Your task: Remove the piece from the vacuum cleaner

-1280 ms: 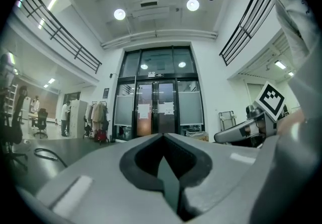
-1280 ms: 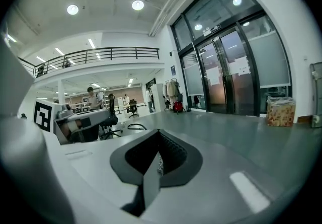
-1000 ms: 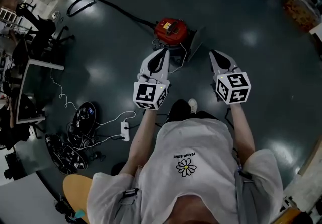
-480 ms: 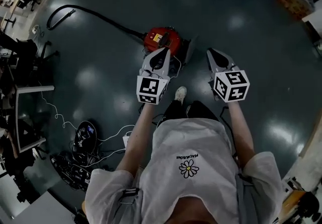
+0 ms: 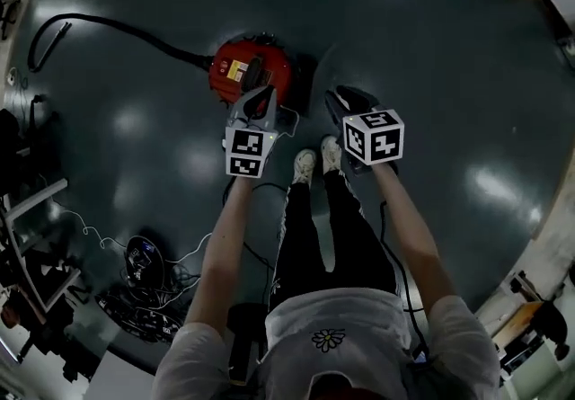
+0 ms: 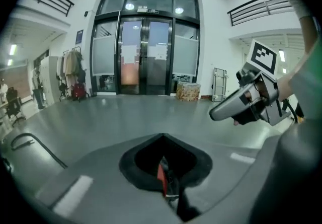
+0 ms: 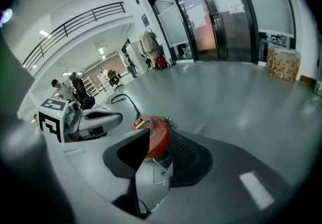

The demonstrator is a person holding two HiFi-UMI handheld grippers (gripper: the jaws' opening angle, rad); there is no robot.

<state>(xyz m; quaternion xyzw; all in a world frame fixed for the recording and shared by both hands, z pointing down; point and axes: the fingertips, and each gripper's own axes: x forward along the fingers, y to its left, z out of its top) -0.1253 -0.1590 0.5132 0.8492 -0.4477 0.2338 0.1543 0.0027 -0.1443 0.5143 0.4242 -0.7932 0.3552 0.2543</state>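
Observation:
The red vacuum cleaner (image 5: 247,75) stands on the dark floor, and its black hose (image 5: 117,25) runs off to the left. My left gripper (image 5: 263,94) hangs over the vacuum's near edge with its jaws shut and nothing in them; a red sliver of the vacuum (image 6: 161,172) shows below its tips (image 6: 162,137). My right gripper (image 5: 339,102) is to the right of the vacuum, apart from it. Its jaws (image 7: 160,131) are parted, framing the vacuum cleaner (image 7: 157,140). Which piece comes off cannot be told. Each gripper shows in the other's view: left gripper (image 7: 95,117), right gripper (image 6: 241,103).
The person's shoes (image 5: 307,164) stand just behind the grippers. A white cord (image 5: 289,122) lies by the vacuum. Cables and gear (image 5: 144,259) clutter the floor at the lower left, beside a desk (image 5: 36,209). Glass doors (image 6: 146,52) and a box (image 6: 188,89) lie far ahead.
The person has stepped up to the vacuum. Both grippers have come down closer to it, the left now over its near edge. The vacuum sits further left in view.

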